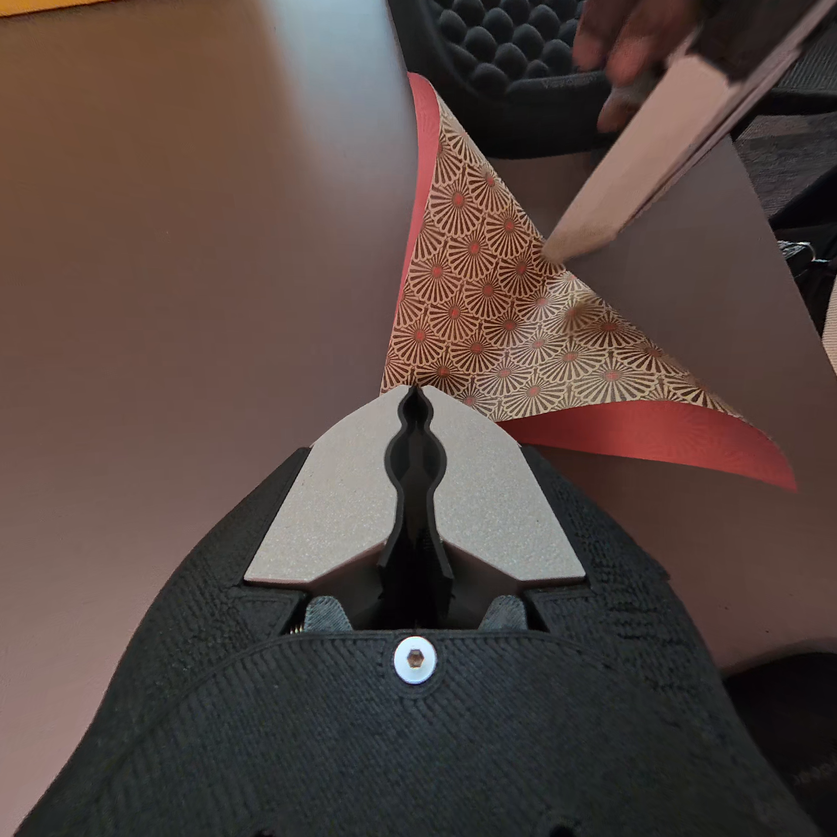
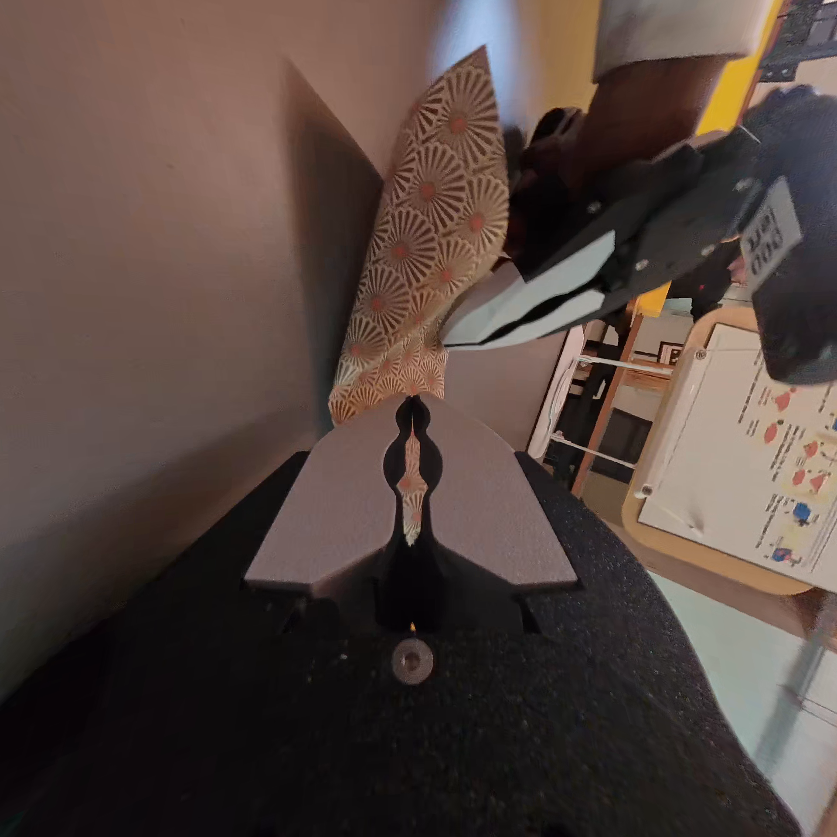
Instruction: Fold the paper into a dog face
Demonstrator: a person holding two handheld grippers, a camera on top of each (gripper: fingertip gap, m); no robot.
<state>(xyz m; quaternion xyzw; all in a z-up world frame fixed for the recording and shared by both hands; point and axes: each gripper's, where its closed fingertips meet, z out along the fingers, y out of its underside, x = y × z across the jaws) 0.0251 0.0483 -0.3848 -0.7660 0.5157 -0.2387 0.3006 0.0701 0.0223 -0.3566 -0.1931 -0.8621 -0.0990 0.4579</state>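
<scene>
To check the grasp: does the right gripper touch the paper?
Touching. The right wrist view shows the paper pinched between the shut fingers of the right gripper.

A smooth brownish table (image 1: 181,271) fills most of my view, matte and evenly coloured. On it lies a sheet of paper (image 1: 493,308), fan-patterned in cream and brown on top, plain red underneath. Its edges curl up off the surface near the table's far right edge.
</scene>
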